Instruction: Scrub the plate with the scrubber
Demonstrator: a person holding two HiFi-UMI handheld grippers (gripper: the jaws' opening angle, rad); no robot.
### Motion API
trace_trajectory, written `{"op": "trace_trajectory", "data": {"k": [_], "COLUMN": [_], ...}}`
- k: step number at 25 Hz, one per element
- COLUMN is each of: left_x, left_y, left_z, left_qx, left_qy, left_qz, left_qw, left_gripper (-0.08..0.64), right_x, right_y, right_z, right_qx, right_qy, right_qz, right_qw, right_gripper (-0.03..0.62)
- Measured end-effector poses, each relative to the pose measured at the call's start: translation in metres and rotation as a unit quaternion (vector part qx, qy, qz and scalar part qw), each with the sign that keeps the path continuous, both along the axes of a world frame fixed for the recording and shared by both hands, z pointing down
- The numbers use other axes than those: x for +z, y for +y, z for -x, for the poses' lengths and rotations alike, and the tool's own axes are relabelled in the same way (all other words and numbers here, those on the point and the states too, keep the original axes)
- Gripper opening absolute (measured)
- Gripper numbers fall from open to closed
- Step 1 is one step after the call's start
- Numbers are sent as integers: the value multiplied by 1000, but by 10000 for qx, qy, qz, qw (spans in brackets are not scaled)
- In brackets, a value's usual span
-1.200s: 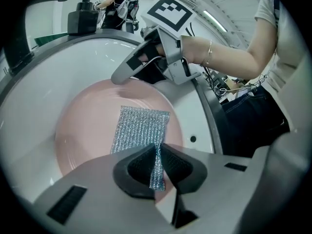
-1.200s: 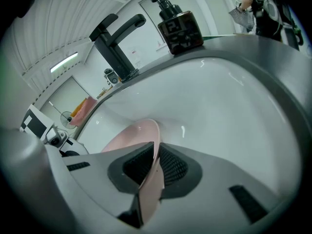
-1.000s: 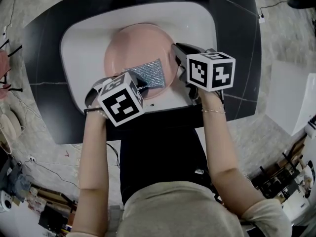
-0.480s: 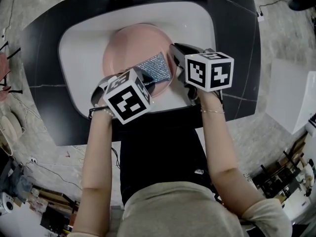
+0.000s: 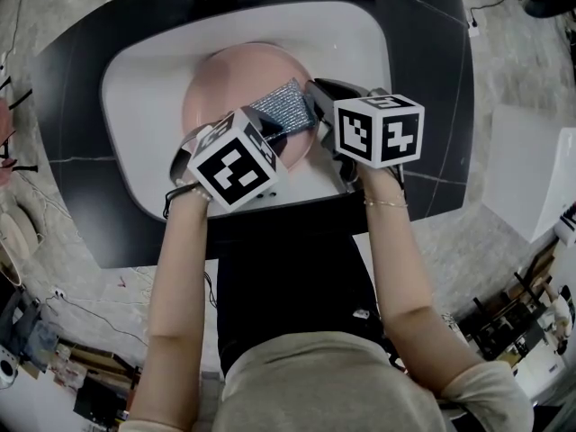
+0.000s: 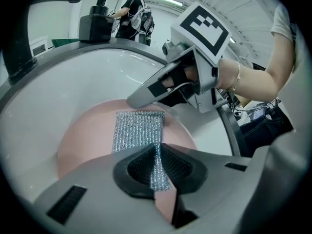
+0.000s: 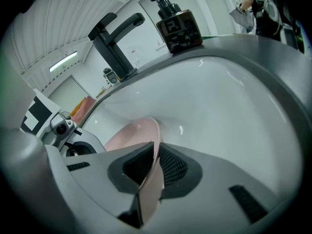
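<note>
In the white sink (image 5: pixel 135 97): pink plate (image 5: pixel 220 84), face up, filling most of the basin. Dark counter (image 5: pixel 72 70) all round.

Right gripper (image 5: pixel 317 90): jaws narrow, clamped on the plate's right rim. Confirmed in right gripper view, with the rim edge-on between the jaws of the right gripper (image 7: pixel 153 152) and the rest of the plate (image 7: pixel 131 133) running off to the left over the sink (image 7: pixel 219 96).

Left gripper (image 5: pixel 270 138): shut on the near edge of the scrubber (image 5: pixel 283 106). Silver mesh rectangle, flat on the plate's face, right half, just beside the right gripper's jaws. In left gripper view: thin strip of scrubber (image 6: pixel 139 130) pinched in the left gripper (image 6: pixel 157 150), remainder spread on the plate (image 6: pixel 87 135), far edge just under the tip of the right gripper (image 6: pixel 139 99).

Behind the basin: black faucet (image 7: pixel 114 43), dark soap dispenser (image 7: pixel 178 26) on the back rim. Person (image 6: pixel 134 13) standing far back, out of the work area.
</note>
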State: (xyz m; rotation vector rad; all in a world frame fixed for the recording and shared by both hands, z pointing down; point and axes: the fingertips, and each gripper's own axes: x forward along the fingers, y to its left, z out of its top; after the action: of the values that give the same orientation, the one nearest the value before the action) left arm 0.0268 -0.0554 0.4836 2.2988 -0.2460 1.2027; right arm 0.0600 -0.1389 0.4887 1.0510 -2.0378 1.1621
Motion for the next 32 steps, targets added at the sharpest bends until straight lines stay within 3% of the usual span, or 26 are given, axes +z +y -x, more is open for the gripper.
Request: {"op": "trace_trajectory", "data": {"k": [5,14,20,27,32], "left_x": [3,9,10,18,24], "left_y": [-10,-42,-46,-59,-67], "left_z": [1,9,14,28,43], "left_qx": [-160,-811,-1073,-1143,-1528], "left_qy": [90,367,678,194,22], "left_qz": [4,-101,233,-203,-200], "left_qw": [9998,9960,9916,9931,9881], "left_gripper": [54,54,54,54,54], "right_x": [3,5,5,7,6], "right_y": [1,3,3,4,4], "right_z": [2,3,4,5,3], "right_qx": [-50,-89,-102,-140,-125], "right_qy": [-3,2,-7,-70,-105], "right_qz": [36,93,103,150,183], "right_qw": [10000,9999,9999,9998,9997], "right_gripper": [48,49,49,49,49]}}
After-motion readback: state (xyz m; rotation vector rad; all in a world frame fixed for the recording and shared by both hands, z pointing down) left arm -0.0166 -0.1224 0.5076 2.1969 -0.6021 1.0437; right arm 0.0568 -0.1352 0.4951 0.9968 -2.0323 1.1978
